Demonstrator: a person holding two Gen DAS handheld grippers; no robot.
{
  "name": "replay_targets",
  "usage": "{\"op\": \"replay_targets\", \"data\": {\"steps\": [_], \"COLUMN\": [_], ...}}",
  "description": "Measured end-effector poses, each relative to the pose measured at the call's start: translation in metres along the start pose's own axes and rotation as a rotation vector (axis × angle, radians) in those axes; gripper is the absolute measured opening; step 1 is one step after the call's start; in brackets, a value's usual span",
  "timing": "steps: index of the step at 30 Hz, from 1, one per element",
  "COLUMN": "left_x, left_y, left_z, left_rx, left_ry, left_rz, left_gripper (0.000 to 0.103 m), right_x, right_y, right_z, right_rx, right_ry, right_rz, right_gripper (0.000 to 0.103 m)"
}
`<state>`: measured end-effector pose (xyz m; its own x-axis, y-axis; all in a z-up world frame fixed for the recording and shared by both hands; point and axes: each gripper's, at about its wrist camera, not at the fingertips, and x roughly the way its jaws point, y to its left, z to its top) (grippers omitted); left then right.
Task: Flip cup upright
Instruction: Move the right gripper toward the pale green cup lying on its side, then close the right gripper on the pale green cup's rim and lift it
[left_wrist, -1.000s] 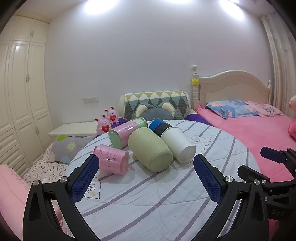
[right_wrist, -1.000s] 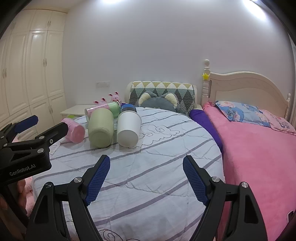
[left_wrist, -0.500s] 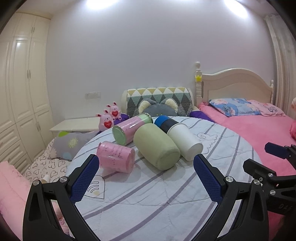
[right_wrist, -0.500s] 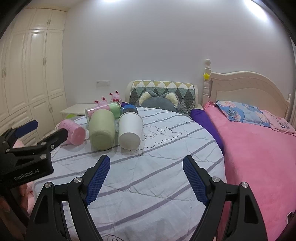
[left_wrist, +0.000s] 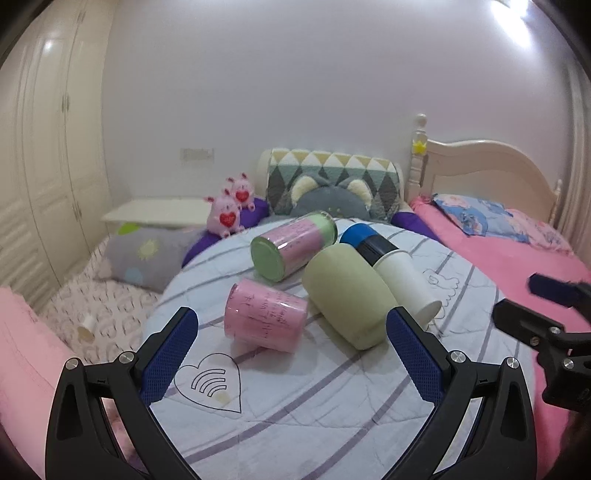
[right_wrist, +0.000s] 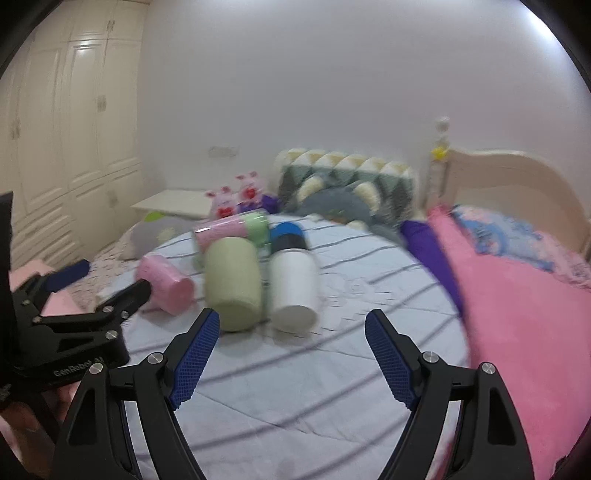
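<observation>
On the round striped table (left_wrist: 332, 406), in the left wrist view, four cups lay tipped on their sides; the pink cup (left_wrist: 265, 320) lay nearest, just beside the pale green cup (left_wrist: 345, 293), framed by the left gripper (left_wrist: 291, 363), whose fingers were spread and held nothing, probably lined up to take it. From the blurred right wrist view, the right gripper (right_wrist: 291, 363) was likewise spread and empty, short of the white cup (right_wrist: 294, 286) beside the green one.

A home bedroom: pink bed (left_wrist: 517, 266), cream headboard (left_wrist: 480, 166), wardrobe (left_wrist: 48, 166), plush toys (left_wrist: 231, 210).
</observation>
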<state>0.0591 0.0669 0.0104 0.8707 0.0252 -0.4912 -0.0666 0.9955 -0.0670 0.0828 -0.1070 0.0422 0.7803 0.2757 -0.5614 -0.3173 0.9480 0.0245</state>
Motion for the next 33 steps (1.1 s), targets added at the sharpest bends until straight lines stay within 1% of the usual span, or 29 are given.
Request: {"op": "replay_targets", "data": {"steps": [2, 3, 5, 7, 9, 12, 14, 17, 20, 22, 23, 26, 31, 33], "left_x": [0.008, 0.013, 0.022, 0.029, 0.035, 0.046, 0.052, 0.059, 0.067, 0.071, 0.073, 0.078, 0.082, 0.084], "left_y": [0.007, 0.010, 0.015, 0.022, 0.029, 0.042, 0.052, 0.066, 0.076, 0.083, 0.088, 0.096, 0.102, 0.101], "left_z": [0.004, 0.005, 0.006, 0.005, 0.006, 0.008, 0.009, 0.008, 0.006, 0.005, 0.004, 0.003, 0.002, 0.000], "left_rx": [-0.025, -0.031, -0.038, -0.054, -0.072, -0.088, -0.106, -0.136, -0.147, -0.157, -0.168, -0.181, -0.190, -0.187], "left_ry": [0.040, 0.062, 0.096, 0.132, 0.163, 0.216, 0.238, 0.263, 0.283, 0.299, 0.302, 0.309, 0.317, 0.329], "left_rz": [-0.006, 0.009, 0.039, 0.037, 0.037, 0.093, 0.103, 0.111, 0.134, 0.136, 0.136, 0.136, 0.122, 0.117], "left_gripper": [0.103, 0.103, 0.103, 0.103, 0.103, 0.103, 0.103, 0.103, 0.103, 0.103, 0.103, 0.103, 0.103, 0.103], "right_x": [0.016, 0.022, 0.040, 0.054, 0.073, 0.096, 0.112, 0.134, 0.154, 0.166, 0.169, 0.182, 0.198, 0.204], "right_y": [0.003, 0.005, 0.013, 0.020, 0.027, 0.037, 0.046, 0.055, 0.058, 0.060, 0.061, 0.063, 0.068, 0.066], "right_z": [0.013, 0.018, 0.028, 0.036, 0.044, 0.050, 0.052, 0.053, 0.054, 0.053, 0.052, 0.051, 0.047, 0.045], "right_rx": [-0.006, -0.015, -0.050, -0.071, -0.093, -0.135, -0.172, -0.202, -0.201, -0.211, -0.217, -0.217, -0.223, -0.204], "right_ry": [0.042, 0.060, 0.120, 0.155, 0.212, 0.291, 0.338, 0.400, 0.464, 0.509, 0.524, 0.562, 0.629, 0.656], "right_rz": [0.053, 0.064, 0.076, 0.082, 0.114, 0.127, 0.129, 0.135, 0.130, 0.108, 0.092, 0.087, 0.064, 0.063], "right_gripper": [0.082, 0.082, 0.082, 0.082, 0.082, 0.082, 0.082, 0.082, 0.082, 0.082, 0.082, 0.082, 0.082, 0.082]}}
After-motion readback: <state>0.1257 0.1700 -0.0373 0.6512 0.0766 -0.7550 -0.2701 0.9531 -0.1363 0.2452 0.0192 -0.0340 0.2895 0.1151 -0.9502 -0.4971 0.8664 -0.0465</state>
